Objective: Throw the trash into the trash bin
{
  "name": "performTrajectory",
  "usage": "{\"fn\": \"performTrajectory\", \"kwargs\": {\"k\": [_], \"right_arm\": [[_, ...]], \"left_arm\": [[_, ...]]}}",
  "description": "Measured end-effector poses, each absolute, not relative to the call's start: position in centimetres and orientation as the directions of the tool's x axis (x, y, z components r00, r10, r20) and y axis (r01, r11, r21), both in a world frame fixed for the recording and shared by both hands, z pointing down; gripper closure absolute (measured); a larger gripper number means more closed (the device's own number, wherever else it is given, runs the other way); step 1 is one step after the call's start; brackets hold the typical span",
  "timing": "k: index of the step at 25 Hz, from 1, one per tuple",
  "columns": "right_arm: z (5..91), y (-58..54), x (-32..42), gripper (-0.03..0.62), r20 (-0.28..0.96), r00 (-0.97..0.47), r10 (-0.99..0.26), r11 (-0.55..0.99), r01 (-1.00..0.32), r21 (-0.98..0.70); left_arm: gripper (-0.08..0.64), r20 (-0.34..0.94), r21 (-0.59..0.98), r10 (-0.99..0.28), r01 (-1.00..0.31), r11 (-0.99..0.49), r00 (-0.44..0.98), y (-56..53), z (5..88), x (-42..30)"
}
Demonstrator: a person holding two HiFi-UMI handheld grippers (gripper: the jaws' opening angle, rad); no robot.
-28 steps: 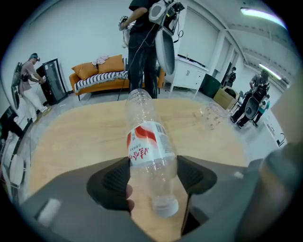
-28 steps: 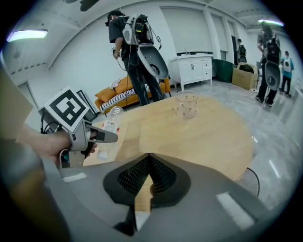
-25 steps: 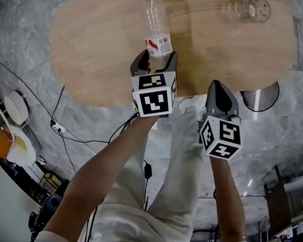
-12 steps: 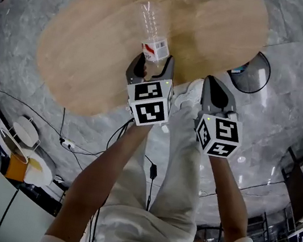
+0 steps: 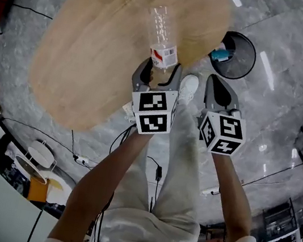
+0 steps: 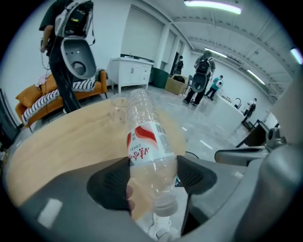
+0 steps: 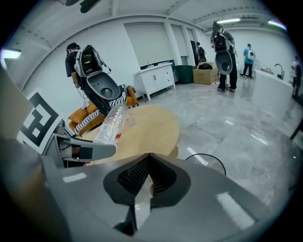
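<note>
Head view: camera high over wooden table [image 5: 94,50], facing steeply down; left gripper [image 5: 158,74] at table's near edge, right gripper [image 5: 219,88] just off it. Left gripper view: close behind own jaws, looking across table top. Right gripper view: beside table, looking past its edge into room. All three share table and plastic bottle [image 5: 163,36].

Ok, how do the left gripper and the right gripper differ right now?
The left gripper clamps a clear plastic bottle in its fingers near the cap; the right gripper has its fingers pressed together on nothing. The right gripper is nearer the trash bin than the left gripper. Both carry marker cubes.
</note>
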State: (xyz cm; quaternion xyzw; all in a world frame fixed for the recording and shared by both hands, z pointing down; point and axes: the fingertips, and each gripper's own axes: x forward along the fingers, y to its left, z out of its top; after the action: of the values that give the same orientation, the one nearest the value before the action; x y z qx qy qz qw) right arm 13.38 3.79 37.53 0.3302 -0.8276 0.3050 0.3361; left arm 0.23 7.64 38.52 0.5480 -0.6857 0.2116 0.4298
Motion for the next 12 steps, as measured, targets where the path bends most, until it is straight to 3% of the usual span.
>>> {"fn": "performTrajectory", "kwargs": {"k": [12], "right_arm": [[40.3, 0.0, 23.3, 0.571, 0.793, -0.448, -0.413, 0.442, -0.86, -0.255]], "left_arm": [[0.235, 0.815, 0.208, -0.555, -0.978, 0.013, 0.166, 1.7, 40.3, 13.2]]}}
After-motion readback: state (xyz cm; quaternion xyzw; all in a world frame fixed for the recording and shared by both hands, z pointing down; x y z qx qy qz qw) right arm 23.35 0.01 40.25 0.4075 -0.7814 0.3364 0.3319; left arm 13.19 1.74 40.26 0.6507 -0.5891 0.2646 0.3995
